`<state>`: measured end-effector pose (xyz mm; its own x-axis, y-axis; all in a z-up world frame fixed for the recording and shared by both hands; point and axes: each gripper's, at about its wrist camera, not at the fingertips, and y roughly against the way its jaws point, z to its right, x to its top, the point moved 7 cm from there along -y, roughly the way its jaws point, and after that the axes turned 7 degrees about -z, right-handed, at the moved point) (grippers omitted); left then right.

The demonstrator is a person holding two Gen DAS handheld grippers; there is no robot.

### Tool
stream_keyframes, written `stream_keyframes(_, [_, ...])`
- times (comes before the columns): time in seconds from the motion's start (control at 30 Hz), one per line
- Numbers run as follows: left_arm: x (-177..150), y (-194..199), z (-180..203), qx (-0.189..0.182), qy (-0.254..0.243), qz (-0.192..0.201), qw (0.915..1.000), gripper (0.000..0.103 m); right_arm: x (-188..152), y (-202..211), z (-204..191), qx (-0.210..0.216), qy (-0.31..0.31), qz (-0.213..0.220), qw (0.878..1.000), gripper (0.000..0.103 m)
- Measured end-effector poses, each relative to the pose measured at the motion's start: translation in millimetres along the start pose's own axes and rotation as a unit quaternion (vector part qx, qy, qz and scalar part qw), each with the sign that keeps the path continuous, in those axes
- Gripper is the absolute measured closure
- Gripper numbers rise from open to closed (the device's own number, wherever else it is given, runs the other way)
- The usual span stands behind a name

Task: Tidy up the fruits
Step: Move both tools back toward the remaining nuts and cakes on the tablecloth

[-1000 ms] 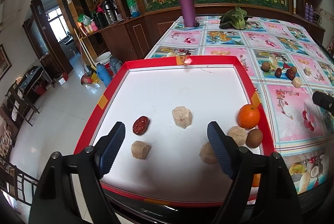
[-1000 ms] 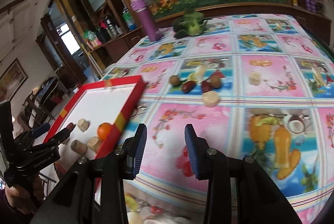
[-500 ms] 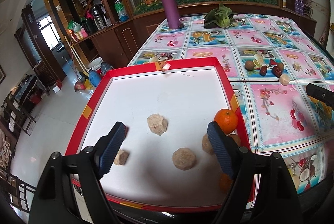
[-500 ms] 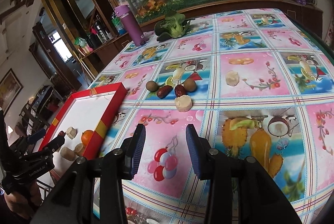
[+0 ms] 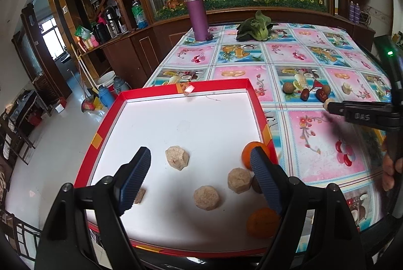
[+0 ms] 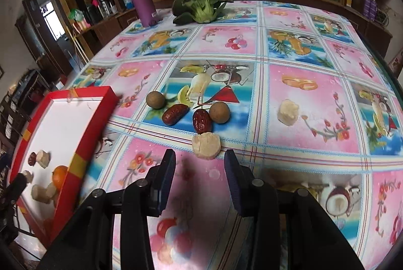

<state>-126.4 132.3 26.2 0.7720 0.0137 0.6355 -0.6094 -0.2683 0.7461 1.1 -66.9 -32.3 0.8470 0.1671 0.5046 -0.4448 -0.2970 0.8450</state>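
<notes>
- The red-rimmed tray (image 5: 254,104) sits at the left end of the bench (image 6: 314,104), its white floor holding several beige chunks (image 5: 177,158) and an orange (image 5: 248,154) against its right wall.
- The left claw (image 5: 200,175) hangs over the tray's near half, jaws wide apart, nothing between them.
- On the patterned cloth lie two round brown fruits (image 6: 155,100), two red dates (image 6: 175,114) and a pale beige piece (image 6: 206,142), close together.
- The right claw (image 6: 199,180) is low over the bench just short of that beige piece, jaws spread and empty.
- Another pale chunk (image 6: 288,112) lies apart, further right.
</notes>
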Motion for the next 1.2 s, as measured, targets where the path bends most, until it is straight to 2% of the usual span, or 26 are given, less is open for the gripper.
stream_keyframes(0.13, [4.7,3.4,9.6,-0.01,-0.007,0.002,0.9999,0.021,0.6,-9.8,2.0,-0.01,-0.001,-0.001,1.0,0.064])
stream_keyframes(0.2, [7.1,4.0,16.1,-0.013,-0.013,0.001,0.9998,0.021,0.0,-8.3,2.8,-0.015,0.002,0.002,1.0,0.069])
stream_keyframes(0.27, [9.6,3.8,25.4,-0.02,-0.022,0.0,0.9996,0.021,-1.5,-6.8,4.4,-0.021,0.008,-0.001,1.0,0.081])
stream_keyframes(0.57, [37.5,-13.8,80.2,-0.057,-0.065,-0.018,0.9961,0.021,-17.2,10.8,39.0,-0.002,-0.014,-0.002,1.0,0.081])
stream_keyframes(0.7, [46.9,-37.2,110.0,-0.09,-0.08,-0.05,0.9915,0.021,-26.5,20.0,56.2,0.014,-0.023,0.001,1.0,0.081])
stream_keyframes(0.83, [53.1,-62.2,133.5,-0.104,-0.087,-0.081,0.9874,0.022,-31.0,25.1,65.6,0.032,-0.035,0.005,0.999,0.081])
stream_keyframes(0.93, [61.3,-75.6,143.7,-0.107,-0.09,-0.093,0.9858,0.029,-30.6,25.2,69.7,0.051,-0.046,0.006,0.998,0.081])
stream_keyframes(1.2, [73.4,-105.6,165.1,-0.127,-0.1,-0.126,0.9788,0.045,-27.5,22.9,66.9,0.05,-0.036,0.013,0.998,0.081])
